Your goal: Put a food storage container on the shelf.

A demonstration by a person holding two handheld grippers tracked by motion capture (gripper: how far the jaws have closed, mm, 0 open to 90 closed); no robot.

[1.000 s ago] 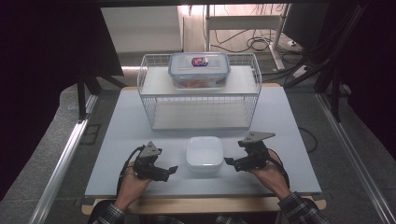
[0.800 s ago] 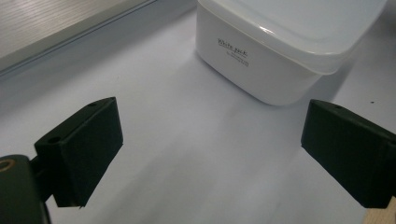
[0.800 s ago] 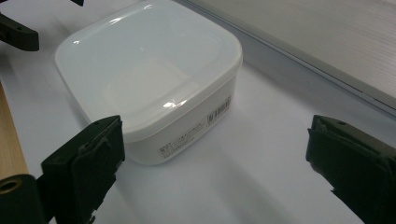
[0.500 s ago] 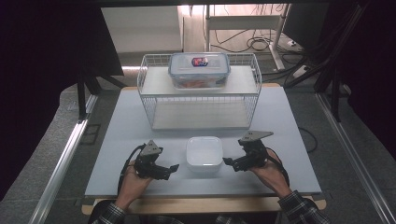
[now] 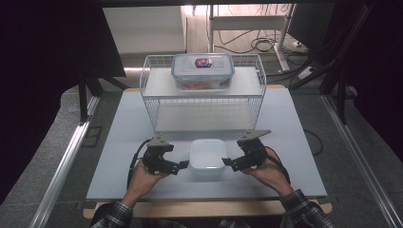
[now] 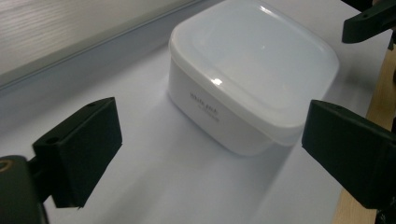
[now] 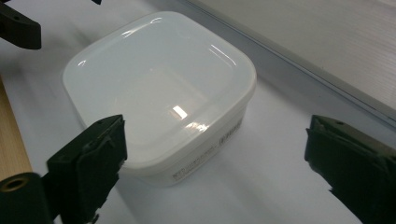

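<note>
Fingers: both grippers' spread wide, nothing between them
Left gripper (image 5: 183,166): just left of white container (image 5: 207,156)
Right gripper (image 5: 227,162): just right of it
Container: lidded, on tabletop (image 5: 123,142), before wire rack (image 5: 202,102)

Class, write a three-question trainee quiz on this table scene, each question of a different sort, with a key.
1. True or false: the square white plastic lidded container sits on top of the white wire shelf rack.
2. What lies between the left tool and the right tool?
3. The clear blue-rimmed lidded box rests: A) on the rack, B) under it, C) on the floor.
Key: 1 false; 2 the white container; 3 A.
</note>
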